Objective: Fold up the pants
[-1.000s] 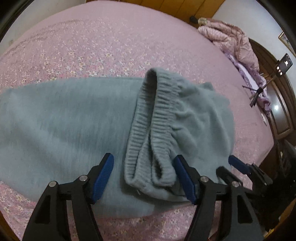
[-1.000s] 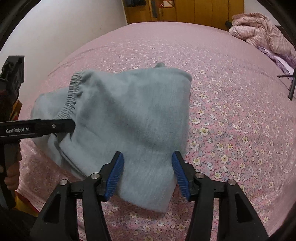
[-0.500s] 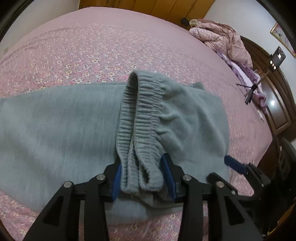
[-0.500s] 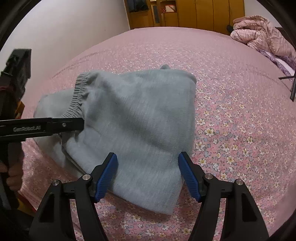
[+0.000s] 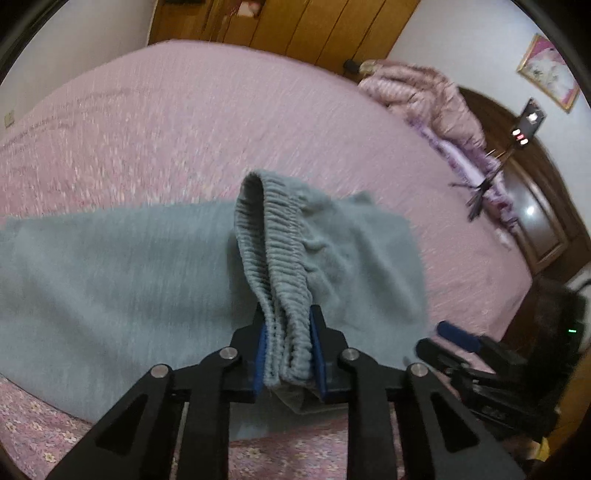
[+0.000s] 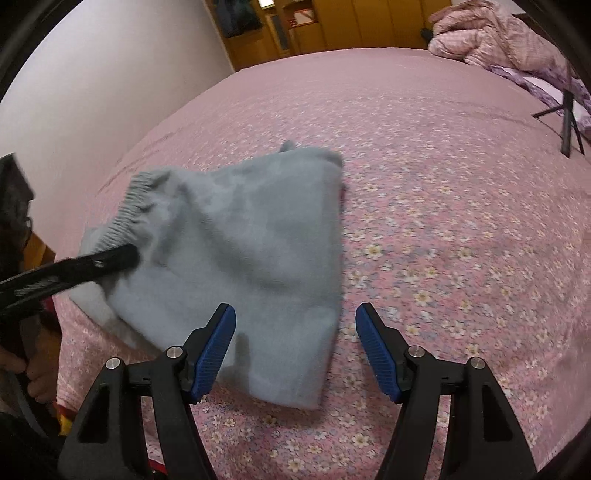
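Note:
Grey-blue fleece pants (image 5: 110,273) lie folded on the pink flowered bed (image 5: 184,122). My left gripper (image 5: 288,354) is shut on the ribbed elastic waistband (image 5: 273,254), which rises bunched between its blue pads. In the right wrist view the pants (image 6: 251,251) lie as a folded bundle, and the left gripper (image 6: 122,256) reaches in from the left, pinching the waistband (image 6: 129,210). My right gripper (image 6: 295,347) is open, its fingers straddling the near edge of the cloth without touching it. It shows at the lower right of the left wrist view (image 5: 447,338).
A pink quilt (image 5: 417,96) is heaped at the far corner of the bed. A phone on a tripod (image 5: 517,136) stands by the dark wooden headboard (image 5: 535,214). Wooden wardrobes (image 6: 332,26) line the far wall. A hand (image 6: 33,373) holds the left gripper's handle at the bed's edge.
My left gripper has shut on the waistband and lifted it. My right gripper has opened wider and pulled back from the cloth.

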The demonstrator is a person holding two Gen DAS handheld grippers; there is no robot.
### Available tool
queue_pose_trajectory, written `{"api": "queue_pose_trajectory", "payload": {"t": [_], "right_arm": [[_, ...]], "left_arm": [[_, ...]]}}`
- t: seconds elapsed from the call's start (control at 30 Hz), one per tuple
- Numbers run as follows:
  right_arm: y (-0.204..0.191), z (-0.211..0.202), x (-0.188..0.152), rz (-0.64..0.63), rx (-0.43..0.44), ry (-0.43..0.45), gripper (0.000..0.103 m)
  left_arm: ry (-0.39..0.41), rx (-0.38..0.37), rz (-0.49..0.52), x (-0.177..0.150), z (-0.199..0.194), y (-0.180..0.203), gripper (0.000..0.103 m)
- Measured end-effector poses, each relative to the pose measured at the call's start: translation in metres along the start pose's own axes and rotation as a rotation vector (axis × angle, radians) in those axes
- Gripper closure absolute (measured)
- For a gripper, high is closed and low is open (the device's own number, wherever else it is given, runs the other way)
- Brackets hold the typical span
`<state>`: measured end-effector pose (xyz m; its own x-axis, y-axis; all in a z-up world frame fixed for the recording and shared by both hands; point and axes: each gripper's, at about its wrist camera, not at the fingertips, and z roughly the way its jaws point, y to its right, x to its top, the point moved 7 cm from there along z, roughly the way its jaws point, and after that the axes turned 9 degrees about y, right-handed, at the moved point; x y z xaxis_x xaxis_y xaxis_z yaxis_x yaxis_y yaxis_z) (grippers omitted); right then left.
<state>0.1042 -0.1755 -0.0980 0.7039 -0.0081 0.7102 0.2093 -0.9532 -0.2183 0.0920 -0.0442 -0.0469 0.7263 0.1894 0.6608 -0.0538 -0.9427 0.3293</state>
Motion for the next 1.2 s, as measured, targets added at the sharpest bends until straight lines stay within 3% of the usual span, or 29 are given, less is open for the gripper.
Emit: {"api": "queue_pose_trajectory", "payload": {"t": [0.27,0.6,0.87,1.07,1.1,1.2], "right_arm": [[-0.003,-0.015,0.011,0.003,0.012,0.044,0.033],[-0.025,-0.014,0.010,-0.073,0.020,0.039,0.033],[-0.033,-0.008,0.004,-0.101,0.013,0.013,0.033],[-0.038,-0.004,0.000,-0.124,0.010,-0.007,0.033],[-0.040,-0.003,-0.002,-0.132,0.010,-0.012,0.033],[-0.043,-0.001,-0.002,-0.150,0.010,-0.021,0.033]], "left_arm": [[0.140,-0.019,0.057,0.030,-0.061,0.006,0.083],[0.198,0.113,-0.038,0.045,-0.118,-0.078,0.083],[0.174,0.193,-0.117,0.032,-0.123,-0.146,0.083],[0.111,0.227,-0.156,0.019,-0.100,-0.188,0.080],[0.096,0.249,-0.164,0.016,-0.097,-0.194,0.075],[0.030,0.427,-0.213,0.001,-0.093,-0.223,0.072]]}}
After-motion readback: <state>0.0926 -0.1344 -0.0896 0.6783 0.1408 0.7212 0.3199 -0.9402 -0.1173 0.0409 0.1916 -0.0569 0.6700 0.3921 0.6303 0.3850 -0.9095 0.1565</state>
